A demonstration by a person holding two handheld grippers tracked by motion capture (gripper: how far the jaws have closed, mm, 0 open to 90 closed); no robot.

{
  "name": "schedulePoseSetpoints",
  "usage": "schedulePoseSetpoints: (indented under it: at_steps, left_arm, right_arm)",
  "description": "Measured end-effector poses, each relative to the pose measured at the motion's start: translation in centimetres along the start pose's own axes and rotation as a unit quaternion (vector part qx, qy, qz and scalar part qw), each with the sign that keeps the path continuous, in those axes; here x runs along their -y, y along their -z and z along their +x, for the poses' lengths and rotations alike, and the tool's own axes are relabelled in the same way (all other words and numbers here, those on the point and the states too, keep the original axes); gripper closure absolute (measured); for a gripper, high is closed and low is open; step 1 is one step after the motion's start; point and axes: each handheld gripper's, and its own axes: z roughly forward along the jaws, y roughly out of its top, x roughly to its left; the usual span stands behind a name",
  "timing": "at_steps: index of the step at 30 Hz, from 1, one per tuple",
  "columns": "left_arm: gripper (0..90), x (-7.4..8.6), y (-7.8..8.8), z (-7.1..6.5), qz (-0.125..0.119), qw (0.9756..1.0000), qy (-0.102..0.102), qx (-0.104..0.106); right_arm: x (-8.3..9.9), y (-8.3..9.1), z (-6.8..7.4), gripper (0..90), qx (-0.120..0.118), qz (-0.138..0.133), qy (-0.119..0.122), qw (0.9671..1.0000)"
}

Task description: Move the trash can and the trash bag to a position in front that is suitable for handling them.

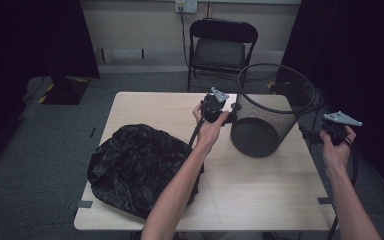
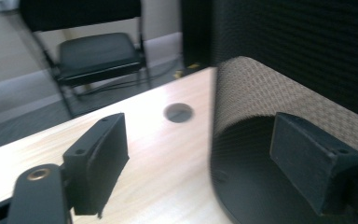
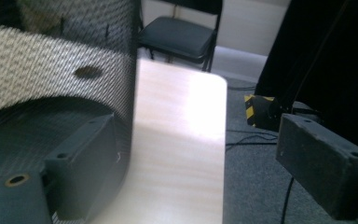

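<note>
Black crumpled plastic, a bin bag (image 1: pixel 137 167), lies nearest on the wooden table (image 1: pixel 250 200), left of the person's left forearm and well apart from both grippers. Farther in, the left gripper (image 1: pixel 225 117) stands with its jaws wide and nothing between them, just beside the left wall of the mesh wastebasket (image 1: pixel 265 122); whether a pad touches the mesh is hard to tell in the blurred left gripper view. Off the table's right edge, the right gripper (image 1: pixel 317 132) is also spread wide and empty, near the basket's right side. Beyond stands a folding chair (image 1: pixel 220 47).
</note>
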Motion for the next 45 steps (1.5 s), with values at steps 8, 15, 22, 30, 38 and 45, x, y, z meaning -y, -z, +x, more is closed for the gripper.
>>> schedulePoseSetpoints:
  at_steps: [8, 15, 22, 30, 38, 45]
  left_arm:
    - [18.2, -0.9, -2.0, 1.2, -0.013, 0.9988, 0.028, -0.038]
    - [25.9, -0.3, -1.8, 0.0, -0.023, 0.9994, 0.018, -0.019]
    - [37.9, -0.2, -0.8, -0.5, -0.016, 0.9996, -0.025, -0.005]
    - [47.7, 0.6, 1.0, 1.6, -0.027, 0.9995, -0.016, -0.002]
    - [48.8, 1.3, 2.9, 3.2, -0.023, 0.9993, -0.027, 0.009]
    - [52.7, 2.1, 4.7, 3.3, -0.031, 0.9992, -0.019, 0.016]
  right_arm:
    - [-1.8, -1.2, -0.2, 11.9, 0.056, -0.054, -0.025, 0.9967]
    - [-2.3, -1.8, 0.1, 12.6, 0.052, -0.065, -0.035, 0.9960]
    - [-2.1, -1.9, 0.9, 37.6, 0.022, -0.078, -0.034, 0.9962]
    - [-2.1, -1.6, 2.8, 46.2, -0.043, -0.090, -0.013, 0.9950]
    - [-2.3, -1.1, 4.3, 46.2, -0.079, -0.093, 0.005, 0.9925]
    - [-1.5, -0.1, 5.3, 46.5, -0.107, -0.104, -0.008, 0.9888]
